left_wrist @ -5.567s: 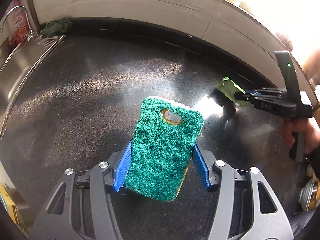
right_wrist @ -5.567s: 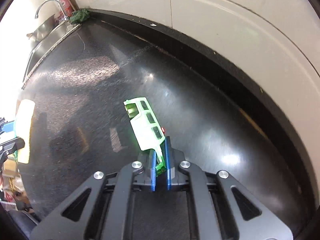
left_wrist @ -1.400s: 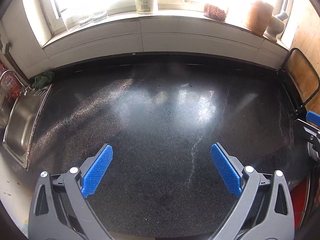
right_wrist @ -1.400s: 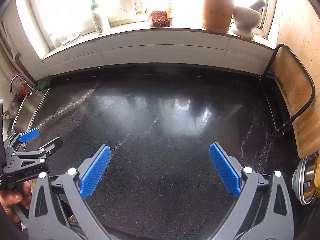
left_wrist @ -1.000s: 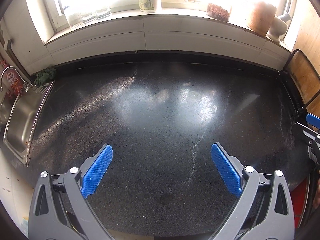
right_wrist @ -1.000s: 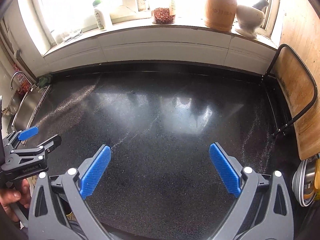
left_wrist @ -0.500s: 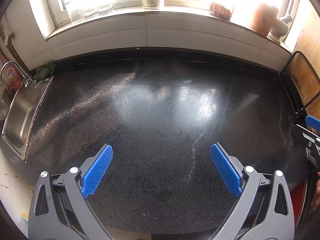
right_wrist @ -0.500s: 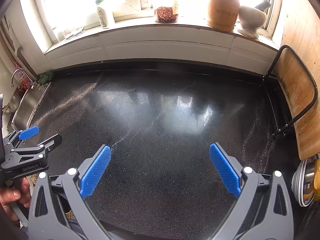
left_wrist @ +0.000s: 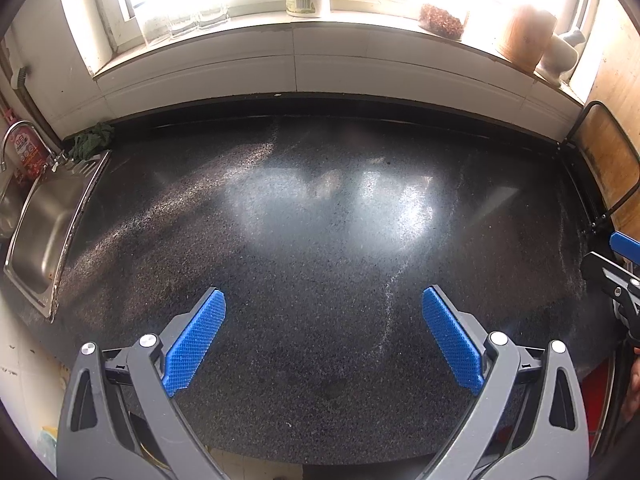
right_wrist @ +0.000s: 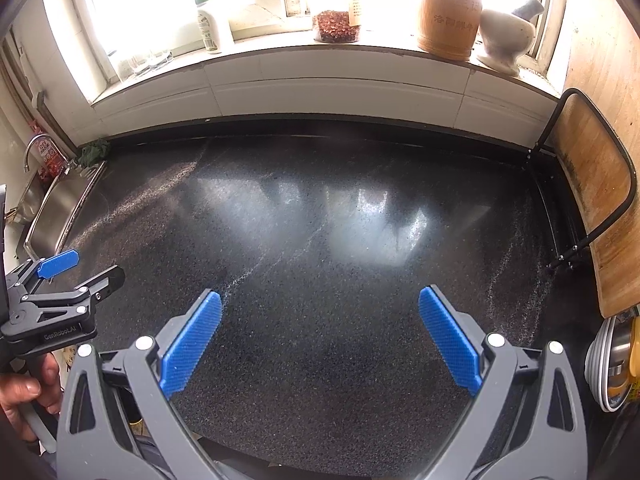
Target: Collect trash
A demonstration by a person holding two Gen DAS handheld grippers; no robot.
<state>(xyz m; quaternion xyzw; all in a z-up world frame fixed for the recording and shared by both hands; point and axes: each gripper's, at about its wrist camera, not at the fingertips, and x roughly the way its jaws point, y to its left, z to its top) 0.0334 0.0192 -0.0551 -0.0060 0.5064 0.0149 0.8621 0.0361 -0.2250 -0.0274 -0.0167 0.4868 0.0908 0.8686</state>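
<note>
The black speckled countertop (left_wrist: 320, 220) (right_wrist: 320, 240) carries no trash in either view. My left gripper (left_wrist: 322, 340) hangs above its near edge, open, with nothing between its blue pads (left_wrist: 196, 344). My right gripper (right_wrist: 320, 340) is held the same way, open and empty, blue pads (right_wrist: 448, 340) wide apart. In the right wrist view the left gripper (right_wrist: 76, 270) shows at the left edge, open, a hand (right_wrist: 28, 388) on its handle. The right gripper's fingertips (left_wrist: 624, 248) peek in at the right edge of the left wrist view.
A steel sink (left_wrist: 40, 232) with a tap (right_wrist: 36, 152) and a green cloth (left_wrist: 90, 144) lies at the left. A wooden cutting board in a black rack (right_wrist: 592, 208) stands at the right, steel bowls (right_wrist: 612, 364) below it. The windowsill holds a bottle (right_wrist: 210, 24), glasses, a wooden jar (right_wrist: 448, 12) and a mortar (right_wrist: 506, 34).
Several seconds ago the left gripper held a green sponge and the right a green wrapper; both are now open and empty. Over the last second both views rose slightly.
</note>
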